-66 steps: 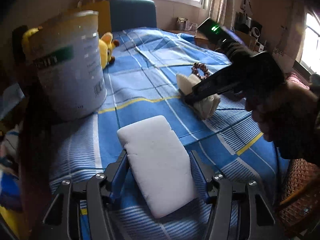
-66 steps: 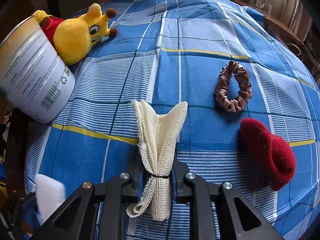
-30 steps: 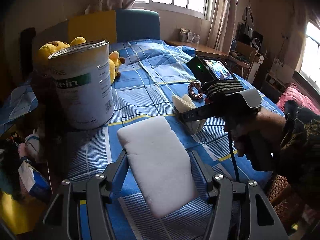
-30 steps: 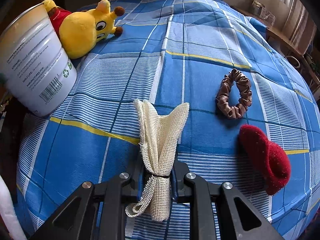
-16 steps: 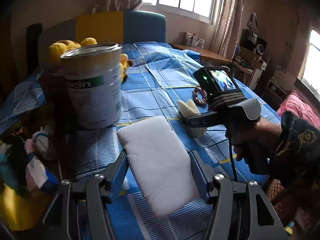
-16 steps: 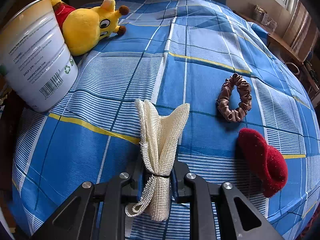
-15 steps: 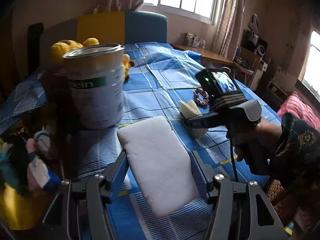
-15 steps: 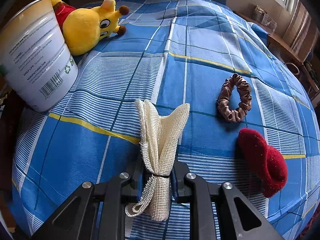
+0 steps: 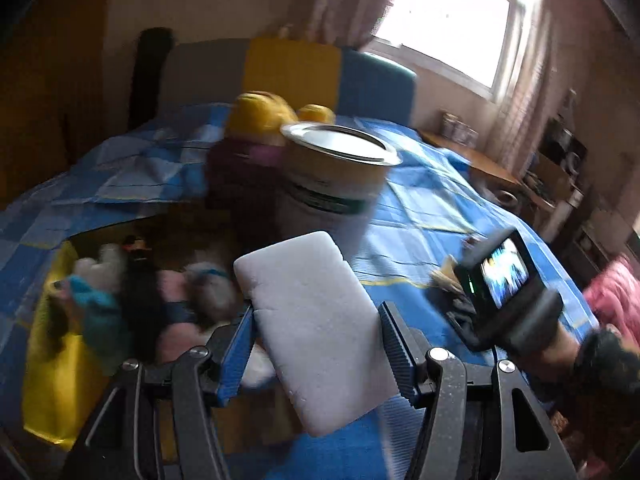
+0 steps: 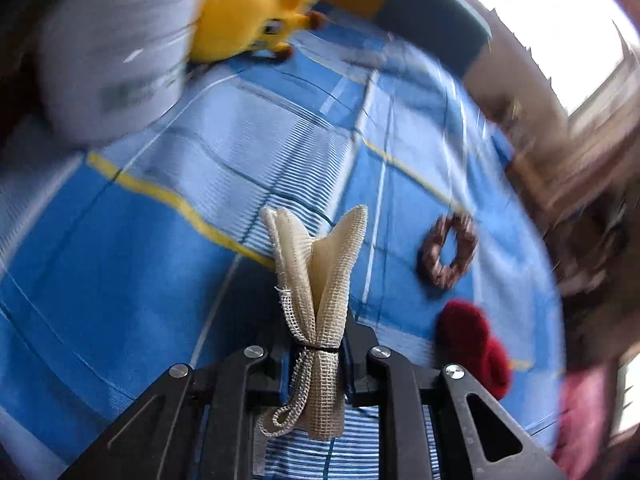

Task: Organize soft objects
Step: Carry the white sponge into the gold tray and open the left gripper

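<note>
My left gripper (image 9: 316,336) is shut on a white sponge block (image 9: 316,332) and holds it in the air, above the edge of a yellow bin (image 9: 48,380) filled with several soft toys (image 9: 120,292). My right gripper (image 10: 318,344) is shut on a folded cream mesh cloth (image 10: 320,288), lifted over the blue plaid bedspread (image 10: 120,260). The right gripper also shows in the left wrist view (image 9: 460,304), to the right of the sponge. A brown scrunchie (image 10: 446,256), a red knitted hat (image 10: 476,344) and a yellow plush toy (image 10: 248,16) lie on the bedspread.
A large white tin can (image 9: 336,184) stands on the bed beside the plush toy (image 9: 264,116); it also shows in the right wrist view (image 10: 108,56). A headboard (image 9: 292,72) and window lie beyond. Both views are motion-blurred.
My left gripper has swung left and up with the sponge, bringing the yellow toy bin into view. My right gripper has tilted and lifted with the mesh cloth.
</note>
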